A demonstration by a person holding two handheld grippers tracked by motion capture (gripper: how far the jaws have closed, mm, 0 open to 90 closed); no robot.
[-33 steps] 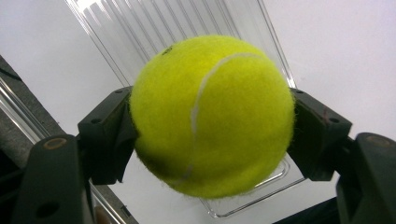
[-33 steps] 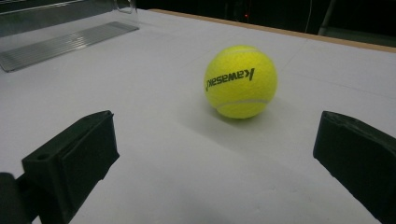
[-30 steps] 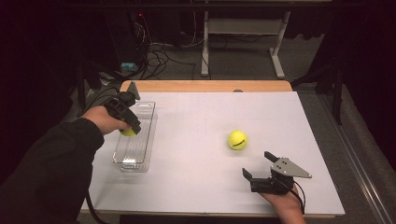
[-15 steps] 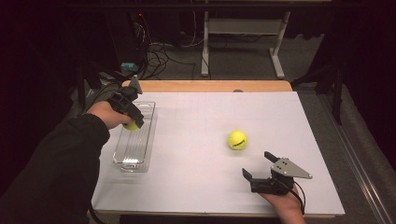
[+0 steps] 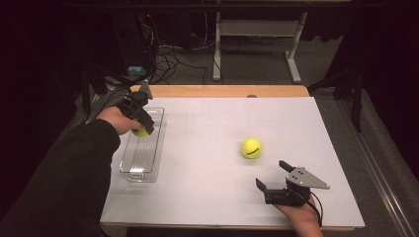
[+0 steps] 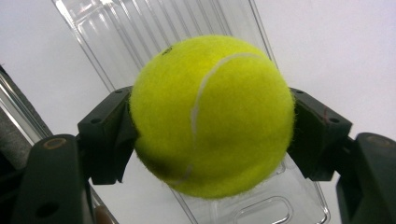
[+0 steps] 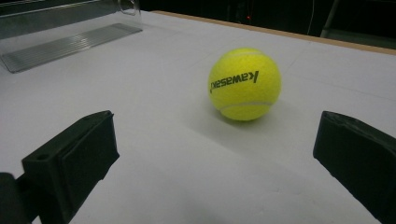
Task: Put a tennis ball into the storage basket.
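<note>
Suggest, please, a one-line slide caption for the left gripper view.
Left gripper clamps a yellow tennis ball between its black fingers above a clear plastic tray.

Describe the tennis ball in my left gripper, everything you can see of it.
The held tennis ball is bright yellow and fuzzy, with a curved white seam and a small dark mark near its top. The left gripper is shut on it, black pads pressing both sides. It hangs above the clear ribbed plastic tray at the table's left, not touching it.
</note>
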